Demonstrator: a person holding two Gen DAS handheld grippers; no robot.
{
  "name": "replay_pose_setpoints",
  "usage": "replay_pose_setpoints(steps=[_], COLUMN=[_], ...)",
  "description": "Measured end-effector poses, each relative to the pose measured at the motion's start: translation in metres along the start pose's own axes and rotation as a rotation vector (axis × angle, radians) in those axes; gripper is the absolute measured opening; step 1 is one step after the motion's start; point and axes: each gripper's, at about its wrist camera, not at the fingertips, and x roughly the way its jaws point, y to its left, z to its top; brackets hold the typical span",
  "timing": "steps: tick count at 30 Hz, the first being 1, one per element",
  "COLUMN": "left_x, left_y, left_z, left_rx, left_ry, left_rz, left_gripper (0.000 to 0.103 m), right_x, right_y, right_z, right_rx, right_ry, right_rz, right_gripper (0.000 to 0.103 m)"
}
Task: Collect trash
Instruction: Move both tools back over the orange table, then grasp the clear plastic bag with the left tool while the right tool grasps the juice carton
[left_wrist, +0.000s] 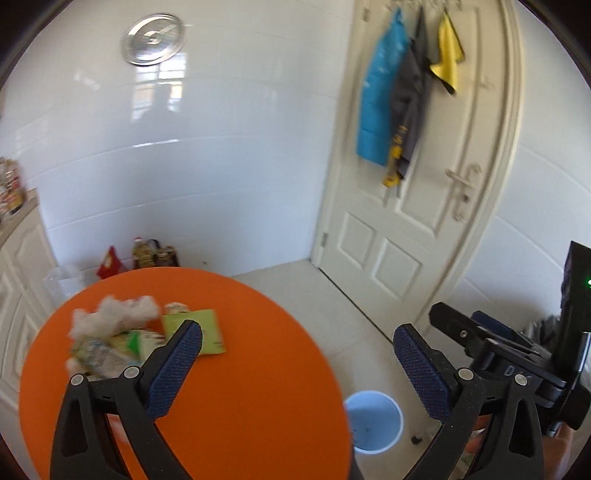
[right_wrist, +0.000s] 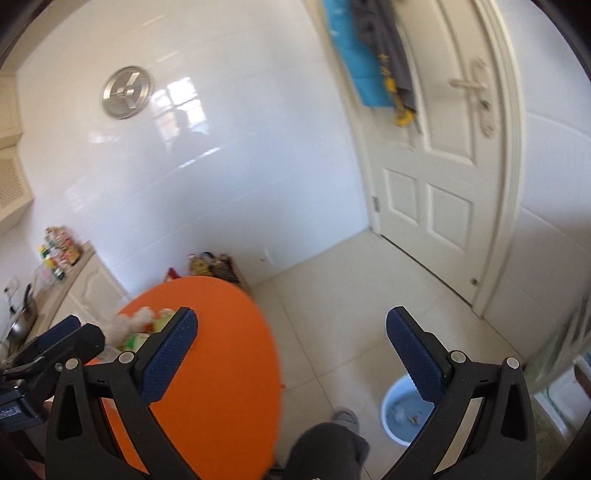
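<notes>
I am holding both of my grippers above a round orange table (left_wrist: 229, 398) in a white-tiled kitchen, and both are empty. My left gripper (left_wrist: 297, 373) is standing as wide open as it goes, its blue dimpled rubber pads (left_wrist: 173, 369) gripping nothing. My right gripper (right_wrist: 291, 365) is gaping just as wide, with only floor tiles and the table's edge showing between its pads.

The trash (left_wrist: 122, 339) is lying in one loose heap on the far left part of the table: a fluffy white wad of cotton-like stuffing, crinkled glossy wrappers beneath it, and a flat green paper packet (left_wrist: 199, 330) just beside them, nearer the table's middle. Seen past my left fingers, the heap is sitting ahead and to the left, touching the line of the left pad; its long axis is running roughly across the tabletop from left to right. My left gripper is looking the nearer of the two; the right one is hanging off the table's right edge.

The pale blue plastic bucket (left_wrist: 373, 421) is standing on the floor just beside the table's right side, smooth-walled and round, already holding a few scraps (right_wrist: 404, 411) in the right wrist view. I judge that more remains to be carried from the table to the bucket.
</notes>
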Motion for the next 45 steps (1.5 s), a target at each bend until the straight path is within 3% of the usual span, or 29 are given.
replay_pose_setpoints(steps=[4,11,16,21,26,27,34,39,45], left_x=[-0.075,-0.185,-0.219,-0.182,-0.124,-0.115,-0.033,0.033,0.099], left_y=[0.059,0.123,0.127,0.094,0.071,0.073,0.076,0.097,0.121], left_z=[-0.031,-0.097,-0.140,-0.150,-0.149,-0.136,-0.141,-0.114,-0.079], left_rx=[-0.075,-0.115,-0.134,-0.127,-0.181,-0.187,-0.220,-0.236,-0.275], left_ry=[-0.075,-0.158,-0.176,-0.167,-0.085,-0.071,0.086,0.183,0.220], left_rz=[0.113,0.322,0.396,0.474,0.474,0.467,0.450,0.474,0.351], left_gripper=[0.102,0.102,0.102,0.102,0.102,0.102,0.102,0.102,0.102], right_x=[-0.005,-0.008,-0.011,-0.008,0.010,0.014,0.059,0.088,0.114], right_y=[0.057,0.143,0.178,0.201,0.212,0.211,0.199,0.194,0.191], right_z=[0.000,-0.014,-0.027,-0.033,-0.037,-0.038,-0.041,-0.047,-0.055], right_rx=[-0.088,-0.239,-0.307,-0.370,-0.398,-0.402,-0.397,-0.399,-0.389], right_ry=[-0.027,-0.037,-0.044,-0.044,-0.010,-0.002,0.092,0.148,0.207], right_rz=[0.073,0.163,0.220,0.264,0.284,0.282,0.266,0.249,0.242], right_gripper=[0.103,0.103,0.103,0.103,0.103,0.103,0.103,0.103,0.103])
